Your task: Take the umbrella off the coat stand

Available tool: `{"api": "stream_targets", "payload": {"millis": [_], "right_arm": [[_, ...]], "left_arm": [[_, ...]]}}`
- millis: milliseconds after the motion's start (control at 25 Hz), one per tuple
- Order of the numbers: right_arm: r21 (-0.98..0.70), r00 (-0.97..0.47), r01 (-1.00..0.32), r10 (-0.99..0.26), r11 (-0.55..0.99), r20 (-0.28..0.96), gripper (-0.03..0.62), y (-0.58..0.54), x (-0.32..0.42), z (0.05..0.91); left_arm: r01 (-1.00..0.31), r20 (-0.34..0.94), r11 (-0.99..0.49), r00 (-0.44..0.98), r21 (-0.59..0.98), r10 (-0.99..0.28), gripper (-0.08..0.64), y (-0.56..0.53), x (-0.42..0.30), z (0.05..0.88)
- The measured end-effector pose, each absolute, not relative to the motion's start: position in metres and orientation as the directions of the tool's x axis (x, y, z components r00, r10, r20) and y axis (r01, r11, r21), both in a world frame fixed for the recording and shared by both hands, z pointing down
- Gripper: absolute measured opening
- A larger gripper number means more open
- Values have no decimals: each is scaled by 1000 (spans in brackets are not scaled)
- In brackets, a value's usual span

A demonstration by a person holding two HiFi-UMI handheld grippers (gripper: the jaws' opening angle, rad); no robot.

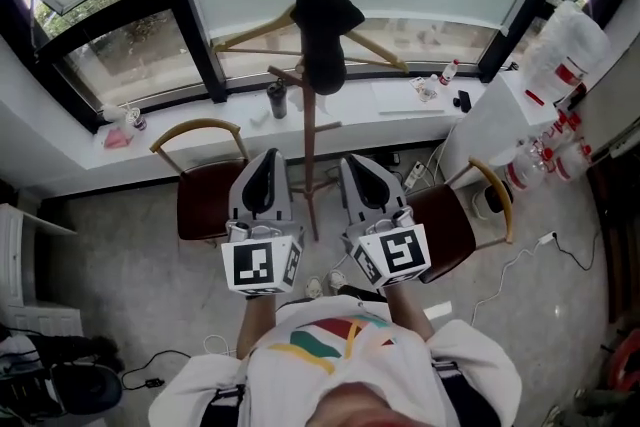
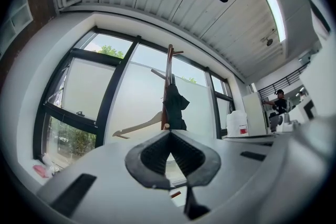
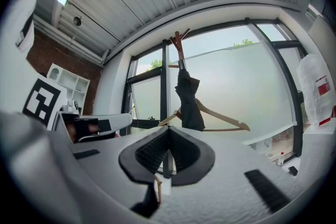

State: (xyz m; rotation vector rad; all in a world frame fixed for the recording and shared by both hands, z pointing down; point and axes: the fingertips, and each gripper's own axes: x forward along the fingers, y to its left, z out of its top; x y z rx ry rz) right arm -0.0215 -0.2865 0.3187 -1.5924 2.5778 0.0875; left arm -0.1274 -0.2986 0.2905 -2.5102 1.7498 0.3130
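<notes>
The right gripper is seen with its fingers pressed together and nothing held between them. It is pointed towards a folded black umbrella hung near the top of a wooden coat stand. A wooden hanger is hung beside it, against a frosted window.

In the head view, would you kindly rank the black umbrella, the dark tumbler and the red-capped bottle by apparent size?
1. black umbrella, by far the largest
2. dark tumbler
3. red-capped bottle, only slightly smaller than the tumbler
</notes>
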Motion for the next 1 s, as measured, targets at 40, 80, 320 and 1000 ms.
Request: {"api": "stream_targets", "payload": {"millis": [40, 80, 320, 1000], "right_arm": [[-8, -451, -890, -884, 456, -126, 0, -291, -23, 318], [-5, -461, -885, -878, 465, -127, 0, -294, -25, 318], [66, -493, -870, -860, 489, -134, 0, -307, -26, 312], [-12, -473, -879, -875, 476, -106, 0, -321, -13, 337]], "left_arm": [[-935, -207, -349, 331, 58, -921, 6, -301, -126, 289], [-937, -209, -346, 328, 55, -921, 6, -304, -126, 288], [-941, -227, -334, 315, 48, -922, 6, -316, -117, 286], [-945, -221, -323, 306, 47, -926, 6, -325, -110, 287]]}}
